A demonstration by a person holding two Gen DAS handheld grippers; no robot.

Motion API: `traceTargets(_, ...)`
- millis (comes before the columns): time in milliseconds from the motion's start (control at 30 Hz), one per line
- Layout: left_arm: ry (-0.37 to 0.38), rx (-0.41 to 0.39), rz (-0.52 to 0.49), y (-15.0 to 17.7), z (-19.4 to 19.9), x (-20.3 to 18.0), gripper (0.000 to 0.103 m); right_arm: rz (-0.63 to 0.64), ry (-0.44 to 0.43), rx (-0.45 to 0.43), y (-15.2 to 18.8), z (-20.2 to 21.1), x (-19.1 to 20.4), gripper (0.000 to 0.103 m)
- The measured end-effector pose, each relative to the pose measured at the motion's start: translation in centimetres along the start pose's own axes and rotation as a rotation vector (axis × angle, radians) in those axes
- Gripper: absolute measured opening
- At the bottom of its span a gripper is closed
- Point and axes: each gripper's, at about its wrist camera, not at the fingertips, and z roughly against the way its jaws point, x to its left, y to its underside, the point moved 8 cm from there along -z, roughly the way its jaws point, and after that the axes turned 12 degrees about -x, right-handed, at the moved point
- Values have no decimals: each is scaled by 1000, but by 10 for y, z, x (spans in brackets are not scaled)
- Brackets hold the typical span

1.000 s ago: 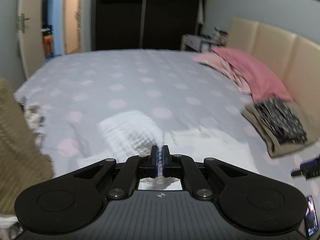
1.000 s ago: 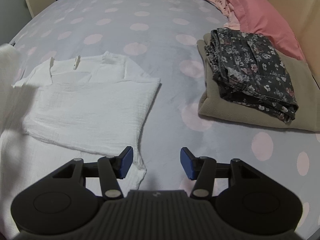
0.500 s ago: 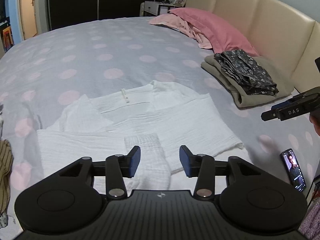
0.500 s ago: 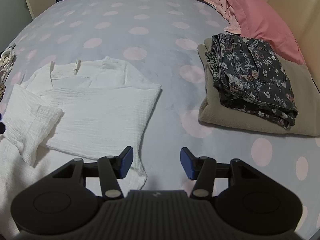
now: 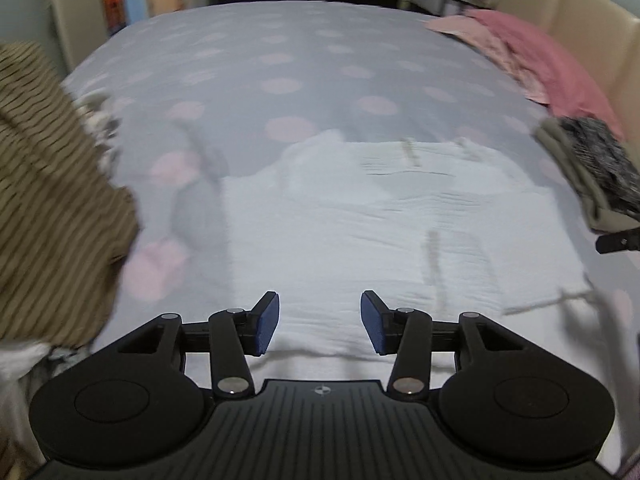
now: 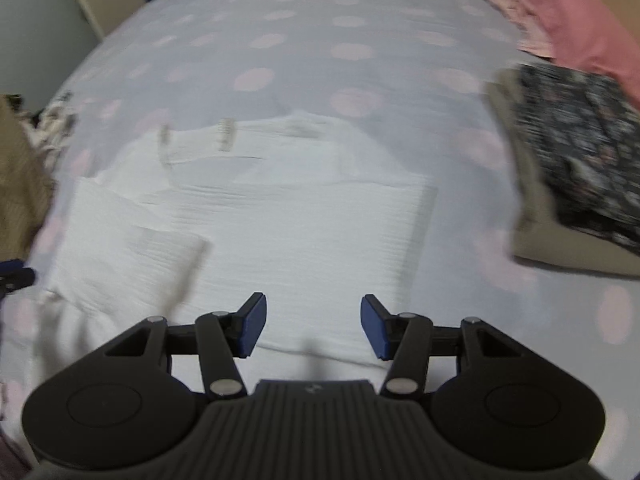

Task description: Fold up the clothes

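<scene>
Left tool [image 5: 319,327] has let go of the sleeve – both tools gape empty over the white top [image 6: 304,224], right tool [image 6: 313,330] too – seemingly part-folded.

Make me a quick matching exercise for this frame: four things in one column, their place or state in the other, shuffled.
Things:
1. white top
2. floral garment
3. pink pillow
4. left claw

Places or states:
A. against the headboard
B. open, holding nothing
C. spread flat on the bedspread, sleeves folded in
D. folded on a beige garment

Pairs: 1-C, 2-D, 3-A, 4-B
</scene>
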Motion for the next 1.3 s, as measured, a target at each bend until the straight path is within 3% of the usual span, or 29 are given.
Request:
traceTargets(100,-52,20,32,4,-2,24,43,9,-58,7,-5,-15,32,56)
traceTargets(333,-66,71,1,33,-6,52,43,63,-159,26,-14,-41,100,55)
traceTargets(500,-42,99,-146,54,-14,40,43,87,-178,47,-16,-63,133,55)
traceTargets(633,-52,90,-323,65,-26,22,44,97,-163,76,-14,-85,147,55)
traceTargets(800,-82,38,-454,68,-40,12,43,141,-121,109,-3,-108,155,53)
traceTargets(833,-94,32,-479,68,-42,9,43,152,-110,115,-1,-112,155,48)
traceTargets(933,-115,18,-531,66,-46,3,41,176,-83,127,2,-114,150,16)
traceTargets(1000,-112,22,-517,64,-48,3,19,163,-77,115,-3,-108,143,10)
traceTargets(1067,-113,21,-490,61,-48,4,10,135,-89,89,-13,-97,137,10)
traceTargets(1300,-225,-35,-316,40,-31,42,4,8,-224,-54,-60,-43,133,10)
